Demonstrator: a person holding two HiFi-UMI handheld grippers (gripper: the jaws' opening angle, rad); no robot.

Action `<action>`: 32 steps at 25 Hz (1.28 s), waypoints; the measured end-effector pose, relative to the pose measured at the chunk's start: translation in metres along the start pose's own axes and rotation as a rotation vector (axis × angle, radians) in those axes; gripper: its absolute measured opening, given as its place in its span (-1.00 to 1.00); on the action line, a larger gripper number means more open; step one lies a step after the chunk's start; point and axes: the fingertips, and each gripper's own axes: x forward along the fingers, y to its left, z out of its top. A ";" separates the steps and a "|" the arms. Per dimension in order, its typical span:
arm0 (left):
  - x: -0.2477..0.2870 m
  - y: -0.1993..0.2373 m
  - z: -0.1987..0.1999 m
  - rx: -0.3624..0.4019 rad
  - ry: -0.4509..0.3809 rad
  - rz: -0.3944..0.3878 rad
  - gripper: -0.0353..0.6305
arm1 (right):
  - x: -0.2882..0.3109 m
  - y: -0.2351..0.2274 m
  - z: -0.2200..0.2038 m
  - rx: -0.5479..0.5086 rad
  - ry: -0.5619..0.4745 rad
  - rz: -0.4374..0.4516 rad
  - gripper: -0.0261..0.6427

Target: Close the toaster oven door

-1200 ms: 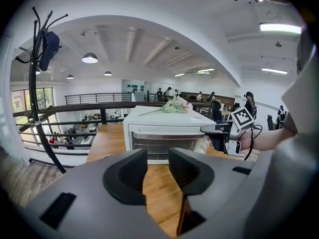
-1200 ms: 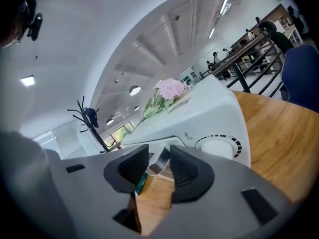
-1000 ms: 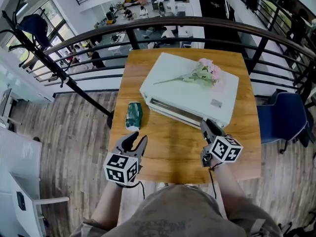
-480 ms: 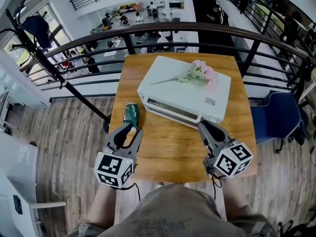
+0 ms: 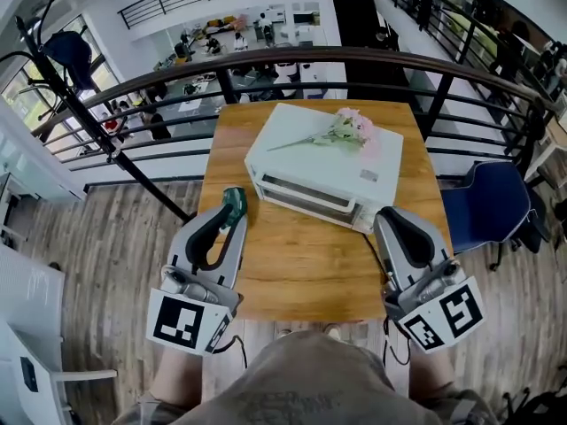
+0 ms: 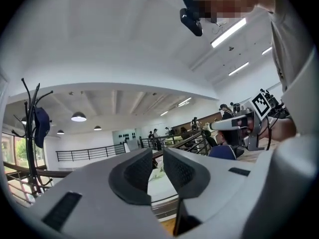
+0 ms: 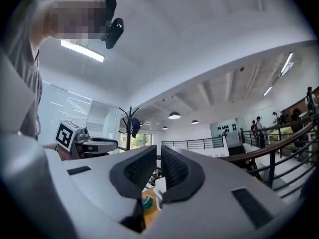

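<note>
The oven door looks shut, so both tools sit low in frame: left gripper jaws closing on nothing, right gripper jaws together, empty.

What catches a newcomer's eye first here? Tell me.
The white toaster oven, door apparently closed, sits on the wooden table with pink flowers lying on top. Nearer, the left gripper, jaws closing on nothing, and the right gripper, shut and empty, flank the table's near edge.
</note>
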 end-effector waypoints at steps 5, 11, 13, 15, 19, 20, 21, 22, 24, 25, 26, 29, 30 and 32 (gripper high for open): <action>-0.016 -0.002 0.012 0.001 -0.030 -0.007 -0.71 | -0.020 0.012 0.024 -0.065 -0.041 -0.026 -0.78; -0.024 -0.006 0.009 0.012 -0.019 -0.015 -0.76 | -0.031 0.018 0.016 -0.071 -0.001 -0.036 -0.79; -0.024 -0.009 0.003 0.009 -0.005 -0.026 -0.76 | -0.030 0.021 0.007 -0.065 0.024 -0.027 -0.79; -0.025 -0.011 -0.003 0.003 0.011 -0.039 -0.77 | -0.027 0.025 -0.001 -0.057 0.047 -0.014 -0.79; -0.026 -0.011 -0.007 0.004 0.029 -0.049 -0.77 | -0.022 0.033 -0.005 -0.056 0.063 0.009 -0.79; -0.026 -0.010 -0.007 0.004 0.029 -0.049 -0.77 | -0.020 0.033 -0.005 -0.058 0.063 0.013 -0.79; -0.025 -0.009 -0.007 0.003 0.028 -0.048 -0.77 | -0.019 0.034 -0.005 -0.060 0.063 0.016 -0.79; -0.024 -0.009 -0.007 0.003 0.026 -0.048 -0.77 | -0.018 0.034 -0.005 -0.062 0.062 0.018 -0.79; -0.023 -0.008 -0.006 0.008 0.024 -0.052 -0.77 | -0.016 0.034 -0.006 -0.064 0.064 0.019 -0.79; -0.022 -0.009 -0.006 0.012 0.022 -0.055 -0.77 | -0.015 0.034 -0.007 -0.064 0.065 0.020 -0.79; -0.022 -0.009 -0.006 0.014 0.020 -0.058 -0.77 | -0.015 0.034 -0.007 -0.065 0.065 0.020 -0.79; -0.020 -0.010 -0.006 0.017 0.018 -0.059 -0.77 | -0.014 0.033 -0.008 -0.067 0.065 0.021 -0.79; -0.020 -0.010 -0.007 0.017 0.019 -0.058 -0.77 | -0.014 0.033 -0.008 -0.067 0.065 0.022 -0.79; -0.020 -0.010 -0.008 0.010 0.026 -0.056 -0.77 | -0.014 0.031 -0.009 -0.066 0.067 0.023 -0.79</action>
